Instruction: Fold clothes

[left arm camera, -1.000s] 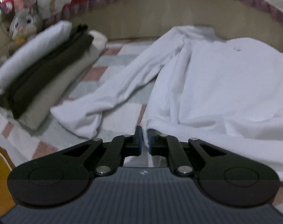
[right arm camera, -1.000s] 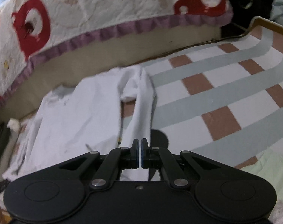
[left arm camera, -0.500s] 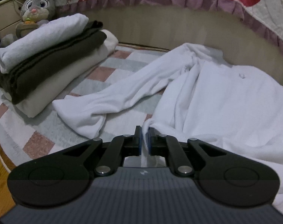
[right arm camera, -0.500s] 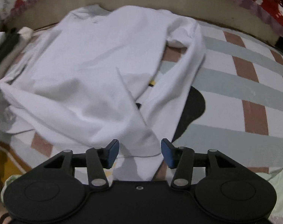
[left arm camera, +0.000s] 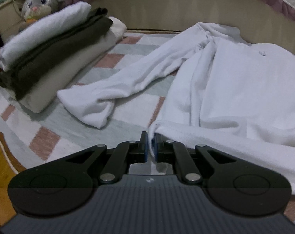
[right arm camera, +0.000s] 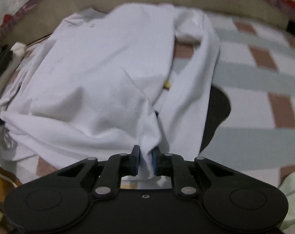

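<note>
Checked mat (left arm camera: 50, 140), both grippers pinching white shirt (right arm camera: 100, 74)

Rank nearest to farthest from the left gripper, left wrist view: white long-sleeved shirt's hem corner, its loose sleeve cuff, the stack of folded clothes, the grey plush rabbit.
1. White long-sleeved shirt's hem corner: pinched in the left gripper.
2. Loose sleeve cuff: ahead, slightly left, on the checked mat.
3. Stack of folded clothes: farther left.
4. Grey plush rabbit: far left corner, behind the stack.

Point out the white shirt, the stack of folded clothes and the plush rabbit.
white shirt (left arm camera: 244, 81): left wrist view, on its chest panel.
stack of folded clothes (left arm camera: 55, 58): left wrist view, on the dark middle layer.
plush rabbit (left arm camera: 37, 3): left wrist view, on its face.
</note>
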